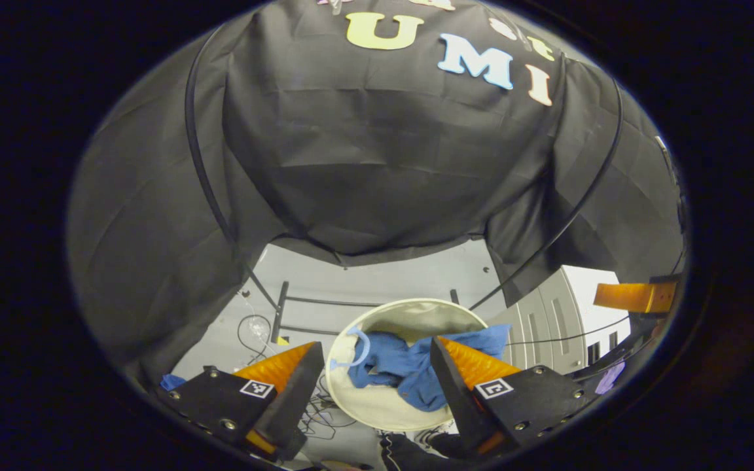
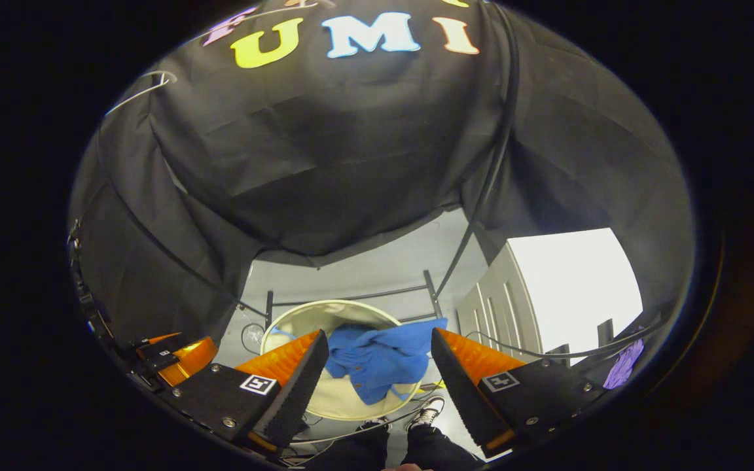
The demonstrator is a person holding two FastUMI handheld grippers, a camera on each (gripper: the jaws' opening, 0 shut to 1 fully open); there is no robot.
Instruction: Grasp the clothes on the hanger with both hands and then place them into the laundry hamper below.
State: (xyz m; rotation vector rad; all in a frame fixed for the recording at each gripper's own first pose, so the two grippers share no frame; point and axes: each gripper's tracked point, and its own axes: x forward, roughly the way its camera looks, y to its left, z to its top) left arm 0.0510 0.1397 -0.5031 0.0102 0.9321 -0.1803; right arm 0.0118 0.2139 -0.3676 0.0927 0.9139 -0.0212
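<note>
Both claws, the left gripper (image 1: pixel 377 366) and right gripper (image 2: pixel 374 363), are spread wide and hold nothing. Blue clothes (image 1: pixel 410 369) lie in the hamper (image 1: pixel 377 409) below.

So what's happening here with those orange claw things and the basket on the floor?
A person is holding two hand-held grippers above a round cream laundry hamper on the grey floor. A blue garment lies bunched inside it, with one edge draped over the rim, and a light blue hanger hook lies in there too. The left gripper and right gripper both have their jaws open and grip nothing. The person's dark trousers and shoes show beside the hamper.
</note>
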